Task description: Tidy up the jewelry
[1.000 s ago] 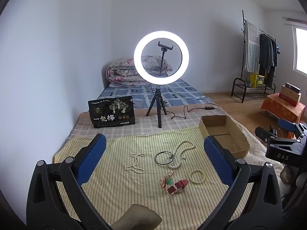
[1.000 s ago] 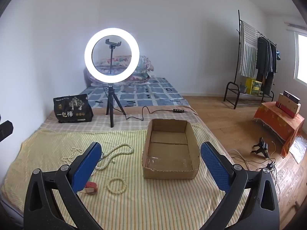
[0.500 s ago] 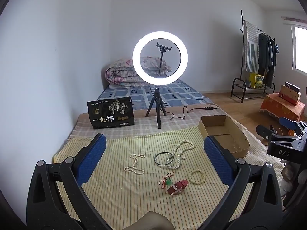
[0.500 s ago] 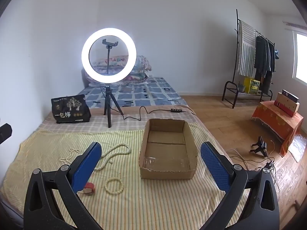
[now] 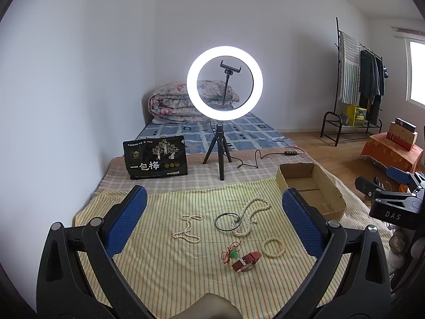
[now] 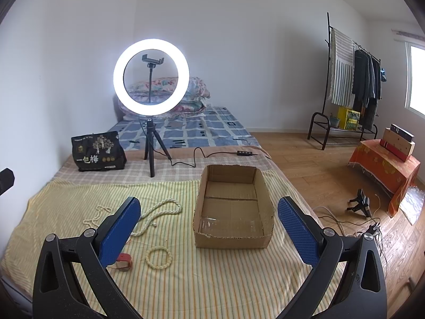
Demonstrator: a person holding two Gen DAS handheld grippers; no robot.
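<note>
Left gripper (image 5: 212,223) and right gripper (image 6: 208,228), lower frame: both spread wide and empty above the striped cloth (image 5: 164,271). Centre of the left view, near to far: red watch (image 5: 245,257), bead bracelet (image 5: 272,244), short pearl strand (image 5: 187,228), black ring (image 5: 227,221), long pearl necklace (image 5: 252,214). Cardboard box (image 6: 233,207), centre of the right view, empty. Ring light (image 6: 151,77) beyond.

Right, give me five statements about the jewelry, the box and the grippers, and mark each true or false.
1. The cardboard box holds a necklace. False: it holds no jewelry.
2. The left gripper is open. True.
3. The right gripper grips the bead bracelet. False: it is open and holds nothing; the bracelet lies on the striped cloth.
4. The red watch lies beside the bead bracelet. True.
5. The ring light is off. False: it glows.
</note>
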